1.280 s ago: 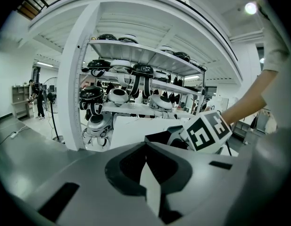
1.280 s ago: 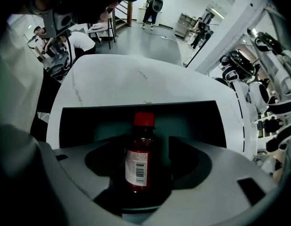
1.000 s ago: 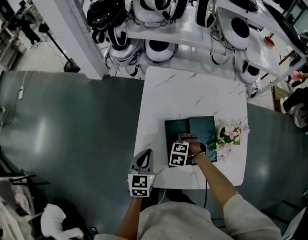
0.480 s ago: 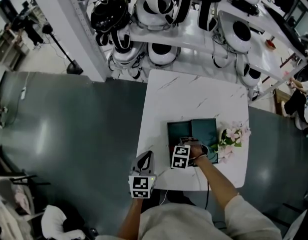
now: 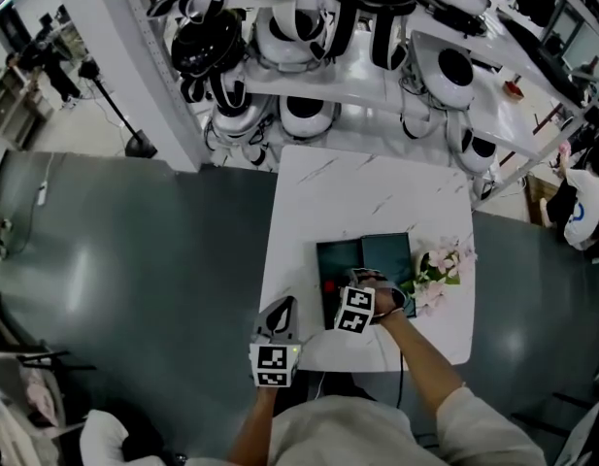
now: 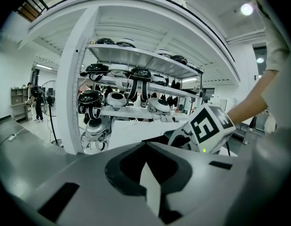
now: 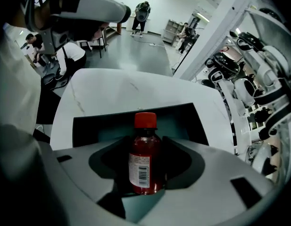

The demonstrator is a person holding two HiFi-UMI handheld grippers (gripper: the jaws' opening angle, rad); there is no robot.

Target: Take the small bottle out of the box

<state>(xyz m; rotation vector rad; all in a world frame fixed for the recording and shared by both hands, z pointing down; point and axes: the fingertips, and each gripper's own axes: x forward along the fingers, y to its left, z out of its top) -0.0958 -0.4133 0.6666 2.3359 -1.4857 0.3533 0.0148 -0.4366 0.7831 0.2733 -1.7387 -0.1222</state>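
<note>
From the head view, a white marble-patterned tabletop [image 5: 377,187] carries an open dark teal box [image 5: 386,255]. The right gripper [image 5: 340,291] reaches into its near-left part, where the red cap of the small bottle of red liquid [image 5: 328,285] shows. A spray of pink artificial flowers [image 5: 440,268] lies just beside the box's right side. The left gripper [image 5: 280,309] hangs over the tabletop's near edge, apart from the box. White metal shelving of black-and-white robot heads [image 5: 309,27] stands beyond. In the left gripper view its jaws are clenched together on nothing, facing that shelving. In the right gripper view the jaws grasp the bottle's lower body. It stands upright over the box's teal floor, though I cannot tell whether its base rests there. The grasp looks made, so the next move is probably a straight lift clear of the box wall, then out to bare tabletop. The flowers and the idle left gripper crowd either side.
</note>
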